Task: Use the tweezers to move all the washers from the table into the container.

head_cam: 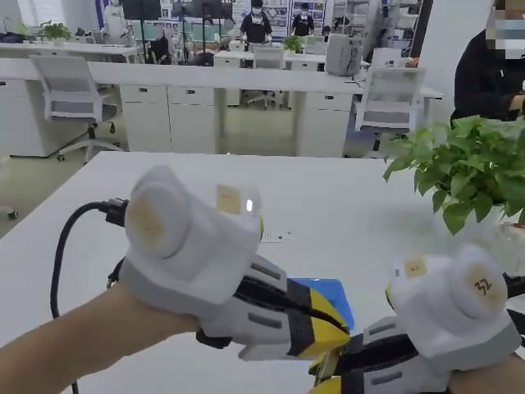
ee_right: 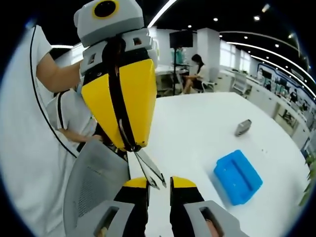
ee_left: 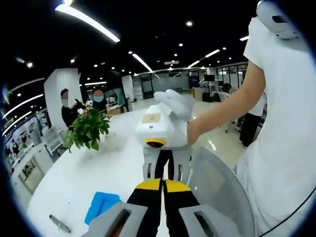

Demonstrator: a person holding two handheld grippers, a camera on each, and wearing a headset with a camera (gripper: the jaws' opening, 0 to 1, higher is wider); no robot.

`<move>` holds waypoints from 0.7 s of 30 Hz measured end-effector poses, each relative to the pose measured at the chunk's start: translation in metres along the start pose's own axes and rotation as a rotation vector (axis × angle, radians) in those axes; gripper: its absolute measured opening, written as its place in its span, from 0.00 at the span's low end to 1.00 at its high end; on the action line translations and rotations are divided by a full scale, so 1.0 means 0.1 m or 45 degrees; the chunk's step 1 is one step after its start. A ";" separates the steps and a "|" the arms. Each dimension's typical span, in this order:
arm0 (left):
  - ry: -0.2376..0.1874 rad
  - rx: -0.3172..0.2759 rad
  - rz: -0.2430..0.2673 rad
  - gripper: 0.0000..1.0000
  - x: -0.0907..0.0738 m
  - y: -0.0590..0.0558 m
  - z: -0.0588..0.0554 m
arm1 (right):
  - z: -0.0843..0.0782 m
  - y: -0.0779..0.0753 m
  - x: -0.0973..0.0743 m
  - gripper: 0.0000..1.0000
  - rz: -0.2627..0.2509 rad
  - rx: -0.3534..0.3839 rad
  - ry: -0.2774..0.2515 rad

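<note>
Yellow-tipped and pressed together, the jaws of the left gripper (ee_left: pixel 162 184) pinched the tweezers (ee_right: pixel 152 173) by their upper end, so the thin steel legs stuck out and pointed at the right gripper (ee_right: pixel 159 182); that one faced it nose to nose, its jaws a narrow way apart with nothing clamped, the tweezer tips just at the mouth of the gap; both were held up over the white table (ee_right: pixel 197 118) rather than down at it; to me it looked like the tool was being settled or handed across, so I judged the task barely begun, with no washer lifted; beyond the grippers the blue container (ee_right: pixel 237 177) lay flat on the table; farther out lay a small grey metal object (ee_right: pixel 242 127) I could not identify; the washers themselves I could not make out on that white top; farthest, a potted plant (head_cam: pixel 467 168) stood near the table's edge; the next move would call for a firm, square hold on the tweezers, then a descent to the table to find a washer.
</note>
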State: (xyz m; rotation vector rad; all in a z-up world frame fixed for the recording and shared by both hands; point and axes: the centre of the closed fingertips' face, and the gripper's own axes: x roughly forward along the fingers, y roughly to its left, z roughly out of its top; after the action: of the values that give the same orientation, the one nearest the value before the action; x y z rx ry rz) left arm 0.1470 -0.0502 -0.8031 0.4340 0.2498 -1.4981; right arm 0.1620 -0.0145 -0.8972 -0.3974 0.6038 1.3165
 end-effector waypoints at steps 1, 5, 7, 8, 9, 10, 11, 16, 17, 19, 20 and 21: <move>0.000 -0.004 0.001 0.00 0.01 0.00 -0.01 | -0.01 0.01 0.00 0.11 0.005 0.003 -0.008; -0.018 -0.045 0.014 0.00 0.03 0.07 -0.07 | -0.09 -0.02 0.00 0.05 0.004 -0.043 -0.011; -0.004 -0.057 0.029 0.00 0.06 0.10 -0.12 | -0.17 -0.08 -0.02 0.05 -0.004 -0.039 0.007; 0.003 -0.057 0.032 0.00 0.08 0.10 -0.14 | -0.20 -0.10 -0.04 0.05 -0.007 -0.048 0.016; 0.012 -0.061 0.034 0.00 0.09 0.11 -0.17 | -0.28 -0.16 -0.06 0.05 -0.020 -0.066 0.050; 0.039 -0.072 0.051 0.00 0.12 0.13 -0.24 | -0.33 -0.21 -0.08 0.05 -0.029 -0.079 0.073; 0.065 -0.080 0.067 0.00 0.13 0.15 -0.30 | -0.40 -0.26 -0.09 0.05 -0.037 -0.080 0.100; 0.187 -0.089 0.106 0.00 0.22 0.23 -0.60 | -0.56 -0.40 -0.08 0.05 -0.044 -0.077 0.151; 0.219 -0.088 0.116 0.00 0.23 0.25 -0.66 | -0.59 -0.43 -0.06 0.05 -0.055 -0.080 0.169; 0.269 -0.087 0.127 0.00 0.28 0.28 -0.80 | -0.68 -0.50 -0.03 0.05 -0.080 -0.100 0.211; 0.288 -0.085 0.132 0.00 0.30 0.29 -0.86 | -0.73 -0.53 0.00 0.05 -0.093 -0.109 0.240; 0.338 -0.072 0.149 0.00 0.32 0.32 -0.96 | -0.76 -0.56 0.01 0.04 -0.107 -0.123 0.260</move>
State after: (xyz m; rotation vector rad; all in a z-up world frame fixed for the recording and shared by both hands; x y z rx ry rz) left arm 0.1911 -0.0374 -0.8991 0.5926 0.4670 -1.3144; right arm 0.2027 -0.0712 -0.9614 -0.6356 0.6876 1.2365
